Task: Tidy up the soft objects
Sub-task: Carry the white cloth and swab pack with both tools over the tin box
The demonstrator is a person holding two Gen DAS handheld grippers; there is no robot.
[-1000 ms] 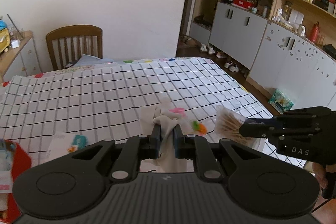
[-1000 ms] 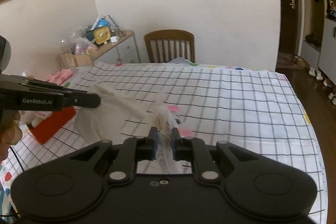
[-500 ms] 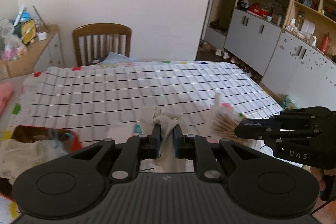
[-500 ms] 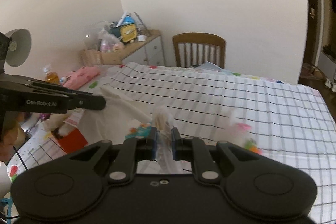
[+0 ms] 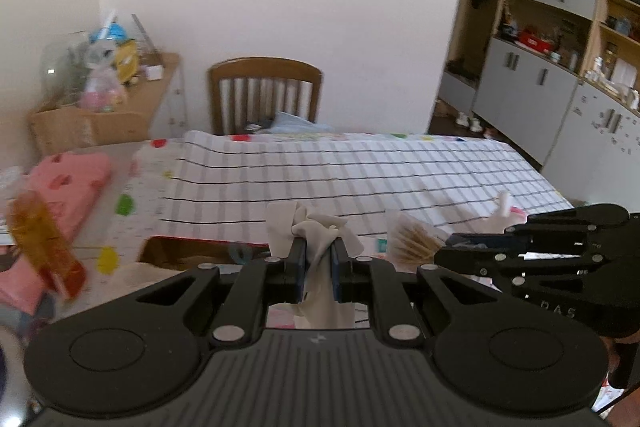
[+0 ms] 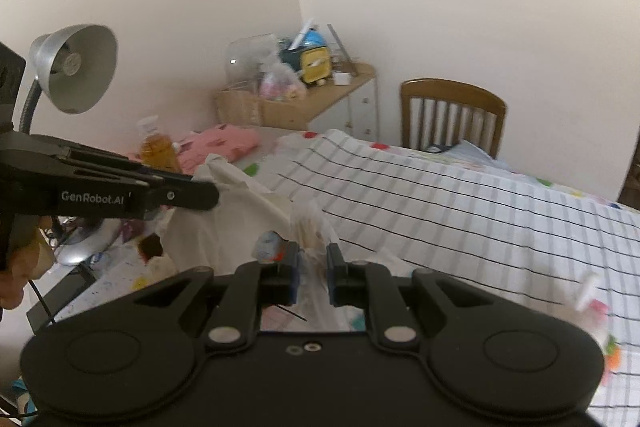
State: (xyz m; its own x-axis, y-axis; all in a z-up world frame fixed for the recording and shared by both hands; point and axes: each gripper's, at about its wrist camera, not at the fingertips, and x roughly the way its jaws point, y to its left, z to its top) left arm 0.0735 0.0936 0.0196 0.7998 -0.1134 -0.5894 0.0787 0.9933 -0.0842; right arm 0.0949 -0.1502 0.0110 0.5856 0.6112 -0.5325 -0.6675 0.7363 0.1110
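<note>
My left gripper (image 5: 319,269) is shut on a cream cloth (image 5: 316,227), bunched between the fingers and hanging below them. The cloth shows in the right wrist view (image 6: 224,223) draped from the left gripper (image 6: 200,195). My right gripper (image 6: 313,277) is shut on a clear plastic bag of cotton swabs (image 6: 310,227); the bag also shows in the left wrist view (image 5: 412,241), at the tip of the right gripper (image 5: 444,257). Both are held above the left part of the table, over a red box (image 5: 188,251).
A checked tablecloth (image 5: 360,171) covers the table. A wooden chair (image 5: 266,93) stands at its far end. A pink cloth (image 5: 68,183) and an amber bottle (image 6: 156,151) are at the left. A desk lamp (image 6: 74,67) stands near. A small colourful toy (image 6: 592,307) lies at the right.
Both grippers have swung left with their loads, from over the middle of the table toward its left side. The red box and pink cloth have come into view. Both stay shut.
</note>
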